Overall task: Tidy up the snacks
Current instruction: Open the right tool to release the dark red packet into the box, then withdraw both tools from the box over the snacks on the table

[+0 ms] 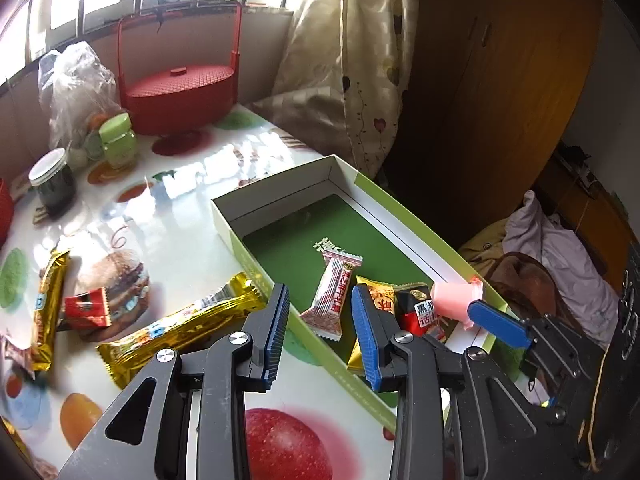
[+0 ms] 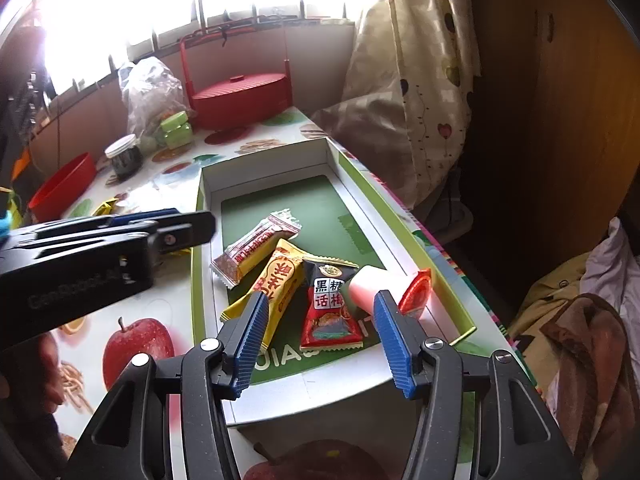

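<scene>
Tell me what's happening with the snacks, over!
Left gripper open, empty. Right gripper open, empty. Four snacks in green box; gold bars on table. Nothing blocking.

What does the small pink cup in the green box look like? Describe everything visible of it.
The pink cup is a small, pale pink, plastic-looking tub sealed with a crinkled red foil lid. It lies on its side in the green box, against the box's right wall, lid toward that wall. Beside it lies the red-and-black snack packet. The right gripper stands open just before it, no pad pressing on it.
</scene>
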A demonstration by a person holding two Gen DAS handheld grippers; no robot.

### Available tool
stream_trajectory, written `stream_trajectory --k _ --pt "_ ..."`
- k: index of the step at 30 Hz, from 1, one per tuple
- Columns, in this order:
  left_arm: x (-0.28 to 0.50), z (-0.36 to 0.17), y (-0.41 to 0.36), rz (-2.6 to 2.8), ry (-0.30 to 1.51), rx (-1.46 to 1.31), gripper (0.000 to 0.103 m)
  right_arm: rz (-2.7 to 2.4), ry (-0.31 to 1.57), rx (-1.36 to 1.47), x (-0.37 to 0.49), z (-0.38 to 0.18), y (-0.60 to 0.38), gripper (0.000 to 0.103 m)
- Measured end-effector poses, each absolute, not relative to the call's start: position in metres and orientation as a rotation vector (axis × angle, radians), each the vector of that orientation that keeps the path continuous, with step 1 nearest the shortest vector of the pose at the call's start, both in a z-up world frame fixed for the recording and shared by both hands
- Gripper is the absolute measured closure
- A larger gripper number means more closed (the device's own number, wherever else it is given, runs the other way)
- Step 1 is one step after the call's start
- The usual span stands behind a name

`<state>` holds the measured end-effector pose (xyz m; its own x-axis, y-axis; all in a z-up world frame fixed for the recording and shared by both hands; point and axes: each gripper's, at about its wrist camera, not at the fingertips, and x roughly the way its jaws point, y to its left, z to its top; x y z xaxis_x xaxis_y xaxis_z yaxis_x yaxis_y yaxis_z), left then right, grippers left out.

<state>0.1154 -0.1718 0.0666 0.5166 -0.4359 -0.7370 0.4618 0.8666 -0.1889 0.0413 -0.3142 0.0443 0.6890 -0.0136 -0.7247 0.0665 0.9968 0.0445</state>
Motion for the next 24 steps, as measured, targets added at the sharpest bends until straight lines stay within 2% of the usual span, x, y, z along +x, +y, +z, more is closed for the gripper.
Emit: stream_trajectory --k 24 --pt "0.093 0.085 -0.103 -0.412 0.82 -0.004 0.069 -0.003 0.742 0.045 0.041 0.076 -0.282 0.046"
